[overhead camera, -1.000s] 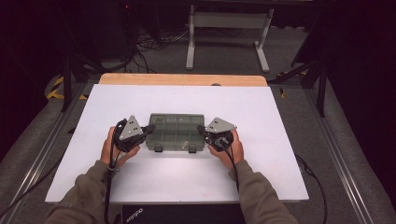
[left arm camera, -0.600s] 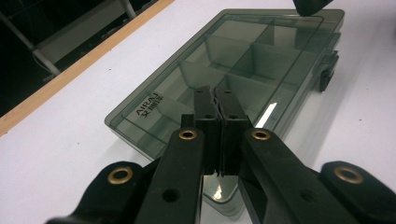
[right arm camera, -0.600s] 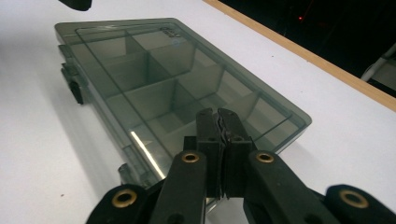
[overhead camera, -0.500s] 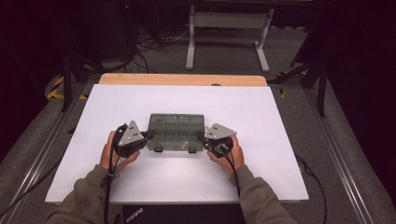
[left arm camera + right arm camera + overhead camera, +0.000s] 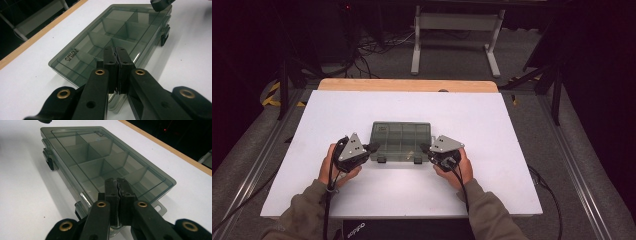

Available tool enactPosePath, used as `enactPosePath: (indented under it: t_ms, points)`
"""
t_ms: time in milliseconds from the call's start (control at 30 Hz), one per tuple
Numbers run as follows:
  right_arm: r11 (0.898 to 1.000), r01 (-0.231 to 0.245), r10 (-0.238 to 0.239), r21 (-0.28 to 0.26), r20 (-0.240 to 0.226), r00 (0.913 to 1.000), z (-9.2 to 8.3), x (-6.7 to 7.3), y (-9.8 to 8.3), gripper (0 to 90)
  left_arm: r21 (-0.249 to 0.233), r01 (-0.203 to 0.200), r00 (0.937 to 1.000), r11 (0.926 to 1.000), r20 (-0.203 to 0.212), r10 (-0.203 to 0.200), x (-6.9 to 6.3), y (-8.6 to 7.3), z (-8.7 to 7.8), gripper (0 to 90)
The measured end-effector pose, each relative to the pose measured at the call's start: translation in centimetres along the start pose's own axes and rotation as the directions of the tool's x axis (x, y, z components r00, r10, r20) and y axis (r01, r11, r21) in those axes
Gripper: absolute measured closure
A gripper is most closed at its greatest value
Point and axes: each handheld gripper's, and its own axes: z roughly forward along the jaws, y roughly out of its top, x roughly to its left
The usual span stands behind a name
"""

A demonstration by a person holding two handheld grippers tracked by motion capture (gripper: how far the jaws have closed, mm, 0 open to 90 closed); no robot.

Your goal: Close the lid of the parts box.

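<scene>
A smoky clear compartment box (image 5: pixel 402 140) lies lid down on the white table (image 5: pixel 502 125), with two dark latches (image 5: pixel 382 159) on its near side. My left gripper (image 5: pixel 374 146) is shut with nothing in it, its tips at the box's near left corner. In the left gripper view the shut jaws (image 5: pixel 115 50) lie over the lid of the box (image 5: pixel 125 27). My right gripper (image 5: pixel 424 148) is shut and empty at the near right corner. In the right gripper view its tips (image 5: pixel 117 181) sit over the box (image 5: pixel 95 152). Whether either gripper touches the lid I cannot tell.
A wooden strip (image 5: pixel 407 85) runs along the table's far edge. Beyond it stand a metal frame (image 5: pixel 457 25) and cables on the dark floor. Rails run along both sides of the table. White surface lies open on every side of the box.
Both grippers have slid slightly toward the near side of the box. The box has stayed where it was, and both pairs of jaws remain shut.
</scene>
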Motion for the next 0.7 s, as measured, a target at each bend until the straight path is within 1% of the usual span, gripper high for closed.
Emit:
enactPosePath:
  t_ms: [33, 67, 133, 200, 267, 333, 400, 633, 700]
  points:
    - [1.000, 0.000, 0.000, 0.000, 0.000, 1.0000, 0.0, 0.0, 0.0, 88.3, -0.001, 0.001, 1.0000, 1.0000, -0.001, -0.001, 0.0, 0.0, 0.0, 88.5]
    - [1.000, 0.000, 0.000, -0.001, 0.001, 1.0000, -0.1, 0.1, 0.0, 88.3, 0.006, -0.007, 1.0000, 1.0000, 0.001, 0.007, -0.1, -0.1, 0.1, 88.5]
    - [1.000, -0.001, 0.001, -0.001, 0.001, 1.0000, -0.1, 0.1, -0.1, 88.4, 0.005, -0.002, 1.0000, 1.0000, 0.003, 0.002, -0.1, -0.1, 0.2, 88.5]
    - [1.000, -0.002, 0.002, 0.000, 0.000, 1.0000, 0.0, 0.1, -0.1, 88.5, 0.011, -0.010, 1.0000, 0.9999, 0.002, 0.010, -0.1, -0.2, 0.4, 88.4]
    - [1.000, 0.002, -0.002, 0.006, -0.002, 1.0000, 0.1, 0.2, -0.2, 88.4, 0.010, -0.002, 1.0000, 0.9999, 0.002, 0.002, -0.1, -0.4, 0.6, 88.5]
    - [1.000, 0.003, -0.003, 0.008, -0.001, 1.0000, 0.2, 0.3, -0.2, 88.5, 0.018, -0.006, 1.0000, 0.9998, 0.000, 0.006, -0.1, -0.5, 0.7, 88.5]
    - [1.000, 0.003, -0.003, 0.007, -0.001, 1.0000, 0.2, 0.3, -0.2, 88.5, 0.018, 0.003, 1.0000, 0.9998, 0.001, -0.003, -0.1, -0.7, 0.8, 88.5]
    - [1.000, 0.006, -0.006, 0.007, 0.003, 1.0000, 0.4, 0.4, -0.4, 89.0, 0.041, -0.005, 1.0000, 0.9992, 0.007, 0.005, -0.1, -1.1, 1.4, 88.6]
    - [1.000, 0.003, -0.003, 0.006, 0.001, 1.0000, 0.4, 0.4, -0.4, 89.0, 0.040, 0.002, 1.0000, 0.9992, 0.008, -0.002, -0.2, -1.2, 1.5, 88.6]
